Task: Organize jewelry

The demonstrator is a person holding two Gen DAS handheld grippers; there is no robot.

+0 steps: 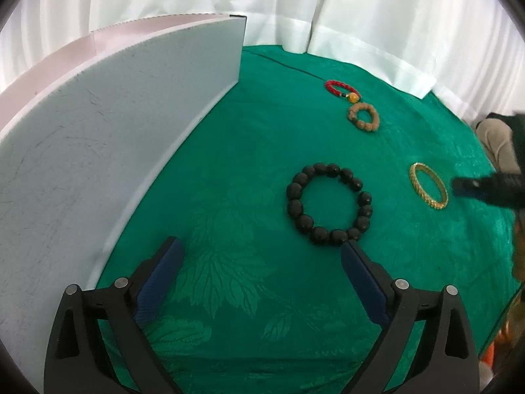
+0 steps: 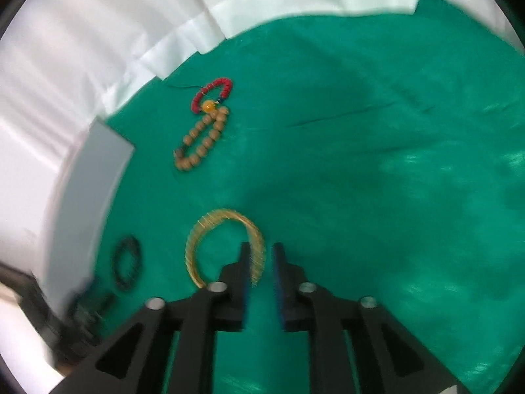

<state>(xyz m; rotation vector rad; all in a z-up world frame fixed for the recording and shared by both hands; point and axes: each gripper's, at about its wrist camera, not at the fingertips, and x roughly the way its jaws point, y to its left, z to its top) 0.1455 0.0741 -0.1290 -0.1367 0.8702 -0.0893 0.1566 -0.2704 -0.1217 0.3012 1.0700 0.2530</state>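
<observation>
Green cloth (image 1: 249,170); right gripper (image 2: 261,251) angled down, straddling gold bangle (image 2: 197,246).

Right wrist view smeared by motion blur. Gold bangle (image 2: 223,249) partly hidden behind the right gripper (image 2: 261,256); contact unclear. Black bead bracelet (image 2: 127,262) just a dark smudge there. White box (image 1: 98,151) cut off at the left edge, inside hidden. Dark blurred shape (image 1: 485,187) at the right edge of the left wrist view, cropped. Bottom-left clutter (image 2: 65,312) unreadable.
</observation>
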